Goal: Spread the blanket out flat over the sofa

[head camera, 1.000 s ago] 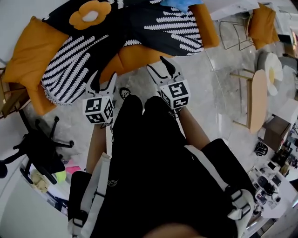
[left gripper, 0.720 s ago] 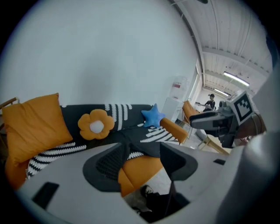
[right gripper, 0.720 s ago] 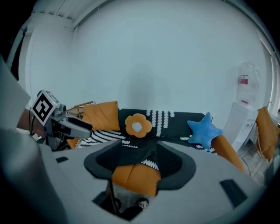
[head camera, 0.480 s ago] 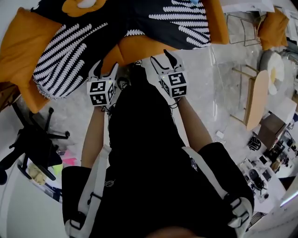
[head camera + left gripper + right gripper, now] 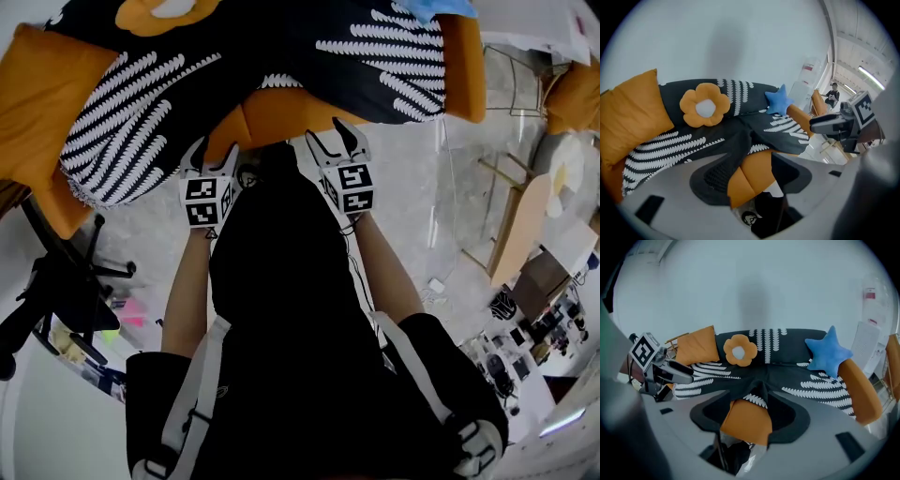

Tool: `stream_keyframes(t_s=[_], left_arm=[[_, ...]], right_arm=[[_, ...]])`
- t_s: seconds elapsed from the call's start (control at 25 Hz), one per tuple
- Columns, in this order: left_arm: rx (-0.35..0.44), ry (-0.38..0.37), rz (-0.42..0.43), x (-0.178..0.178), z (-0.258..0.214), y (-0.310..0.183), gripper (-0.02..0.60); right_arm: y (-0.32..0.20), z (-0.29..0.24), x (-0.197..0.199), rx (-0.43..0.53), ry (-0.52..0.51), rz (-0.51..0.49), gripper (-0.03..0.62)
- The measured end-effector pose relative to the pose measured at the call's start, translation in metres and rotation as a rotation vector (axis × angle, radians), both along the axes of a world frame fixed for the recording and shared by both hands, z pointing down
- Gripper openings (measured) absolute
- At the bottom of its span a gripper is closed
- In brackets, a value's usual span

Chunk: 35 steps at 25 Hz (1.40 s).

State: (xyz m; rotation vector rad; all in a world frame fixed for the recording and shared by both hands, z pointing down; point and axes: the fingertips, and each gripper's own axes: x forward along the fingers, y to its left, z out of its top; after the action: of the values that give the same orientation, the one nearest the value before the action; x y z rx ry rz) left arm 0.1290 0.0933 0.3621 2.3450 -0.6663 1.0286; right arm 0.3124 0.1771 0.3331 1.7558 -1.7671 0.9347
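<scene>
Head view, one blanket (image 5: 309, 42), one sofa (image 5: 281, 112), left gripper (image 5: 215, 152), right gripper (image 5: 328, 134), both agape

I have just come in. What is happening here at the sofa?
A person stands before the orange sofa, holding two grippers. The left gripper and the right gripper are both open and empty, near the seat's front edge. The black patterned blanket lies on the sofa, bunched at the middle, not yet flat.
</scene>
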Motion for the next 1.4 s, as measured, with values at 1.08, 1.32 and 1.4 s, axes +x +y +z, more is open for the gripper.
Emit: stream_keyframes(t_s=[1.08,1.32,1.4], left_arm=[[-0.113,-0.155,-0.002,0.053,0.217,-0.048,0.252],[-0.101,-0.206,0.053,0.055,0.255,-0.051,0.252],[-0.103,-0.207,0.051,0.056,0.262,-0.051,0.252]], right_arm=[[-0.053,0.215,0.069,-0.198,-0.042,-0.113,0.259],[-0.047,0.245,0.07,-0.239,-0.041,-0.151,0.259],[-0.045,0.253,0.069,-0.251,-0.042,-0.17,0.259]])
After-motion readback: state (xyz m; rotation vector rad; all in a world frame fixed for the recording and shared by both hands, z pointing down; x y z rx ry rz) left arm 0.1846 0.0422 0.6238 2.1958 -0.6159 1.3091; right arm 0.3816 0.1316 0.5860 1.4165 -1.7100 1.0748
